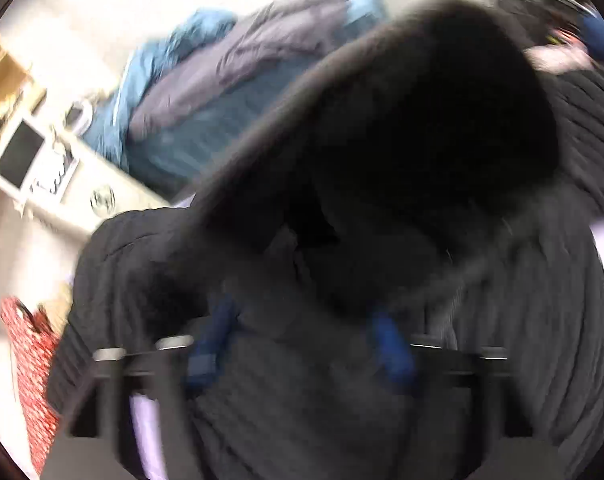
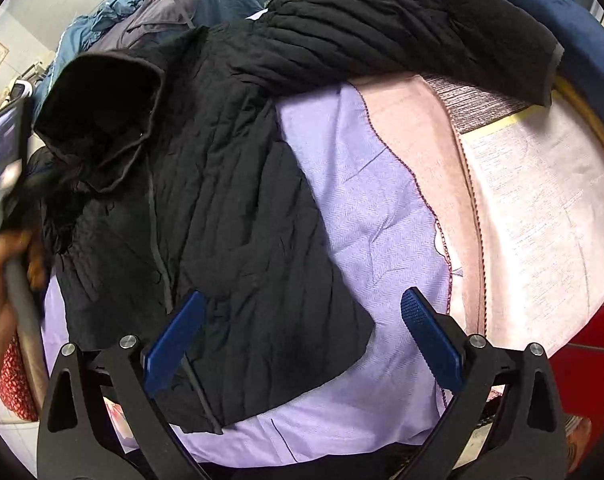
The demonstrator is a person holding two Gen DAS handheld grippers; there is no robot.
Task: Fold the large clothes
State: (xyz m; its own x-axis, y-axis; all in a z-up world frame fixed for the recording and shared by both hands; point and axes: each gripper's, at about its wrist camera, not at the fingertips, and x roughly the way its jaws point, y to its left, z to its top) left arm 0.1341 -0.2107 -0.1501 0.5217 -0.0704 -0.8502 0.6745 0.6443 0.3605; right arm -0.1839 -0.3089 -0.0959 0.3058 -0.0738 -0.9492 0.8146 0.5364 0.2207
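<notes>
A black quilted hooded jacket lies on a lilac sheet, its hood at the left and one sleeve stretched toward the back right. My right gripper is open and empty, hovering over the jacket's lower hem. In the blurred left wrist view my left gripper is over the jacket close to the hood; its blue fingers stand apart with black fabric bunched between them. The left gripper's body and the hand holding it show at the left edge of the right wrist view.
A pink blanket and a pale printed cloth cover the bed on the right. Blue and grey bedding is piled behind. A white device with a dark screen stands on a counter at the left. A red patterned cloth hangs at the lower left.
</notes>
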